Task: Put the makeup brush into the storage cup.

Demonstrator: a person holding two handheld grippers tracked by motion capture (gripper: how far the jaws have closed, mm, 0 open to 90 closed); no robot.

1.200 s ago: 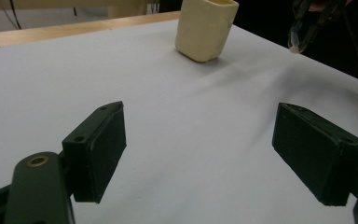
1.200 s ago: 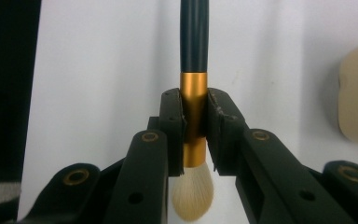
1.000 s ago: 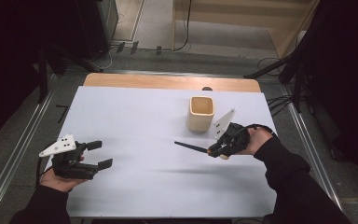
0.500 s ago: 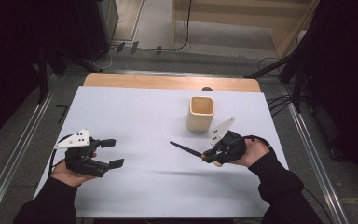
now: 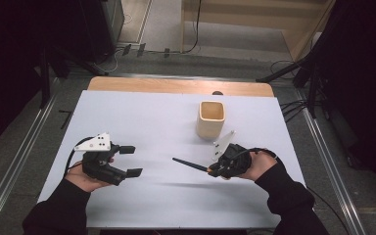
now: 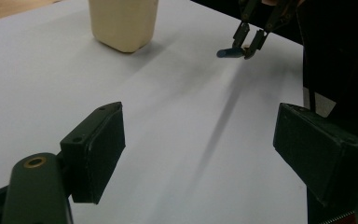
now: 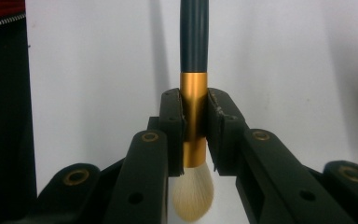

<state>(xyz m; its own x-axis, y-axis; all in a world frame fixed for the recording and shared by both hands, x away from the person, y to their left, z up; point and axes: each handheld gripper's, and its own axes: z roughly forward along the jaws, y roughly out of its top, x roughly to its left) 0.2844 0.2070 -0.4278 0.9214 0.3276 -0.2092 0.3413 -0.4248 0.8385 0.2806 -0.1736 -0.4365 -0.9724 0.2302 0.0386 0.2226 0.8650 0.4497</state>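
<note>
At four o'clock on the bench (image 5: 142,117): right tool (image 7: 195,135), clenched on a brush (image 7: 194,93) at its gold collar, bristles toward the hand, dark handle pointing to nine o'clock, lifted clear of the surface. At eight o'clock: left tool (image 5: 127,161), released, jaws wide apart, grasping nothing. At one o'clock: cream cup (image 5: 210,119), upright. Risk: narrow grip on a smooth round collar; tilting toward the cup could let the brush swivel, slip, or knock the cup.
</note>
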